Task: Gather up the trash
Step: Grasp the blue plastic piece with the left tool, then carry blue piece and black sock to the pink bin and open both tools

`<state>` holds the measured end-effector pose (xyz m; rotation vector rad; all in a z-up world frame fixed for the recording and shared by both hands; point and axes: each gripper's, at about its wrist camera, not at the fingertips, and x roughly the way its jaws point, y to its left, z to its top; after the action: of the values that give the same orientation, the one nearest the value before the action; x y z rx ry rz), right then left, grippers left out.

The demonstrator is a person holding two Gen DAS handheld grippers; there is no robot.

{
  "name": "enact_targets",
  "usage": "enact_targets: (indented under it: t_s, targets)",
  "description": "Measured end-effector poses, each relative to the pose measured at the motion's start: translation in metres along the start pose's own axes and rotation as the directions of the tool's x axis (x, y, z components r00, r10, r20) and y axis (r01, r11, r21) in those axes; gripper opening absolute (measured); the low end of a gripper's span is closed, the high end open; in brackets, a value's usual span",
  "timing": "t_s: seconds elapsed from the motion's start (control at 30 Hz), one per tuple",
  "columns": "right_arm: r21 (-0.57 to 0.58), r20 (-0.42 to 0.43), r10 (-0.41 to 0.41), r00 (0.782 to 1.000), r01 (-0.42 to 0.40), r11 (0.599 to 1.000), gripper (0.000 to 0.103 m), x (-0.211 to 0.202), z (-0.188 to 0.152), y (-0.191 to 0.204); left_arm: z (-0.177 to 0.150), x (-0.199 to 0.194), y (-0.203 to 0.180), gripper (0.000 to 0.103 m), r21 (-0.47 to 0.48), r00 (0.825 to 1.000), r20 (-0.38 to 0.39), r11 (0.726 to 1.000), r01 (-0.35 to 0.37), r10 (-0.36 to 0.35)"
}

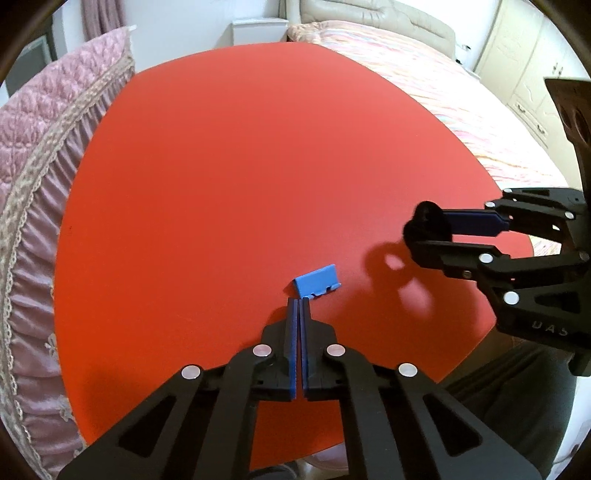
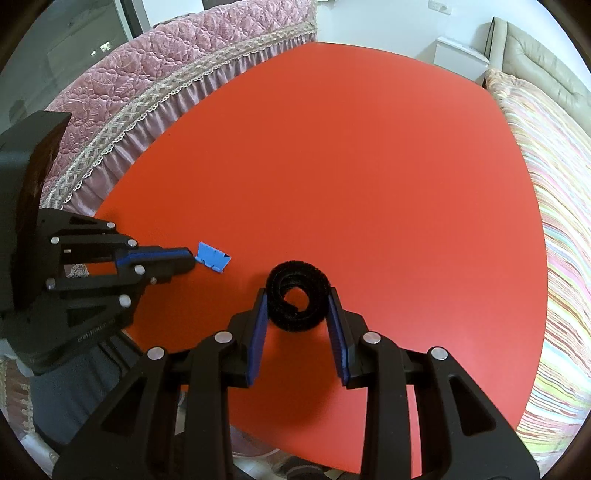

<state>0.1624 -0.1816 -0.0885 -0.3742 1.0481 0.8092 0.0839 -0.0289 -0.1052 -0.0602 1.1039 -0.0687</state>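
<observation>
A small blue plastic piece (image 1: 316,282) (image 2: 213,256) with a folded edge lies on the red table (image 1: 221,147) (image 2: 369,147). My left gripper (image 1: 298,301) (image 2: 192,258) is shut, pads together with nothing between them, its tips right at the piece's near edge. My right gripper (image 2: 298,295) (image 1: 424,230) is to the right of it, held a little above the table, its shadow on the red top. It is shut on a black fuzzy roll of hook-and-loop tape (image 2: 297,299) (image 1: 424,221), the blue pads pressing both sides of the coil.
A pink quilted bedspread with a lace frill (image 1: 37,147) (image 2: 147,74) borders the table's left side. A striped bed cover (image 1: 443,92) (image 2: 561,221) lies to the right. A white nightstand (image 1: 258,31) stands beyond. A person's dark trousers (image 1: 517,387) show under the near edge.
</observation>
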Motion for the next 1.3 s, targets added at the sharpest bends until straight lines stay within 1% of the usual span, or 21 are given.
enact_targets:
  t_s: [0.1,0.13,0.2,0.23,0.27,0.3,0.33,0.53,0.6,0.63,0.67,0.7,0.73,0.77,1.07,1.13,1.2,1.23,1.3]
  targets:
    - [0.000,0.007,-0.004,1.000,0.004,1.000,0.031,-0.004,0.000,0.000,0.001,-0.004,-0.001,0.002,-0.021,1.000,0.000,1.000,-0.001,0.001]
    - [0.000,0.009,-0.005,1.000,0.005,1.000,0.031,-0.005,0.000,0.000,0.003,-0.005,0.000,0.007,-0.034,1.000,0.010,0.999,-0.001,0.001]
    - [0.003,0.010,-0.007,1.000,0.007,1.000,0.031,-0.006,0.000,-0.001,0.006,-0.003,0.002,0.032,-0.050,1.000,0.007,0.999,0.015,-0.014]
    - [0.005,0.010,-0.007,1.000,0.007,1.000,0.031,-0.006,0.000,-0.001,0.008,-0.003,-0.001,0.066,-0.051,1.000,0.016,0.999,0.012,-0.011]
    - [0.006,0.010,-0.009,1.000,0.009,1.000,0.031,-0.006,0.000,-0.002,0.009,-0.003,-0.004,0.091,-0.047,1.000,0.028,0.999,0.006,-0.004]
    - [0.008,0.010,-0.010,1.000,0.009,1.000,0.031,-0.006,-0.001,-0.003,0.011,-0.005,-0.006,0.091,-0.041,0.999,0.052,0.999,-0.002,0.004]
    - [0.011,0.010,-0.010,1.000,0.010,1.000,0.031,-0.006,-0.001,-0.004,0.013,-0.004,-0.009,0.091,-0.037,0.998,0.055,0.999,-0.022,0.024]
    - [0.030,0.013,-0.019,1.000,0.019,0.999,0.031,-0.007,0.000,-0.013,0.026,0.009,-0.015,0.091,-0.045,0.996,0.033,0.995,-0.085,0.086]
    - [0.029,0.014,-0.021,1.000,0.021,0.999,0.031,-0.007,0.000,-0.014,0.025,0.015,-0.019,0.073,-0.044,0.994,0.022,0.994,-0.103,0.104]
    - [0.028,0.015,-0.022,1.000,0.021,0.999,0.031,-0.007,-0.001,-0.014,0.021,0.015,-0.022,0.057,-0.048,0.994,0.014,0.993,-0.108,0.109]
    - [0.028,0.016,-0.021,1.000,0.020,0.999,0.031,-0.008,0.000,-0.013,0.020,0.014,-0.022,0.051,-0.045,0.992,0.024,0.991,-0.124,0.125]
    - [0.026,0.017,-0.020,1.000,0.020,0.999,0.031,-0.008,0.000,-0.013,0.020,0.011,-0.023,0.047,-0.039,0.992,0.028,0.992,-0.123,0.124]
    - [0.023,0.018,-0.020,1.000,0.020,1.000,0.030,-0.008,0.000,-0.013,0.021,0.009,-0.023,0.034,-0.036,0.992,0.030,0.992,-0.122,0.124]
    - [0.020,0.018,-0.020,1.000,0.020,1.000,0.030,-0.007,0.000,-0.012,0.021,0.008,-0.022,0.027,-0.034,0.992,0.032,0.992,-0.121,0.122]
    - [0.019,0.022,-0.017,1.000,0.017,1.000,0.030,-0.009,-0.002,-0.006,0.016,0.003,-0.011,0.026,-0.024,0.998,0.033,0.998,-0.058,0.059]
    - [0.022,0.028,-0.019,0.999,0.019,1.000,0.031,-0.013,-0.004,-0.003,0.012,-0.003,-0.011,0.026,-0.008,0.998,0.040,0.999,-0.045,0.045]
    - [0.024,0.033,-0.018,0.999,0.018,1.000,0.031,-0.019,-0.006,0.000,0.009,-0.010,-0.007,0.026,0.006,0.998,0.048,1.000,-0.031,0.031]
    - [0.022,0.037,-0.017,0.999,0.016,1.000,0.031,-0.023,-0.008,0.002,0.013,-0.011,0.001,0.026,0.010,0.998,0.054,1.000,-0.025,0.024]
    - [0.017,0.049,-0.020,0.999,0.019,1.000,0.030,-0.031,-0.013,0.009,0.009,-0.021,0.001,0.026,0.016,0.998,0.069,1.000,-0.011,0.010]
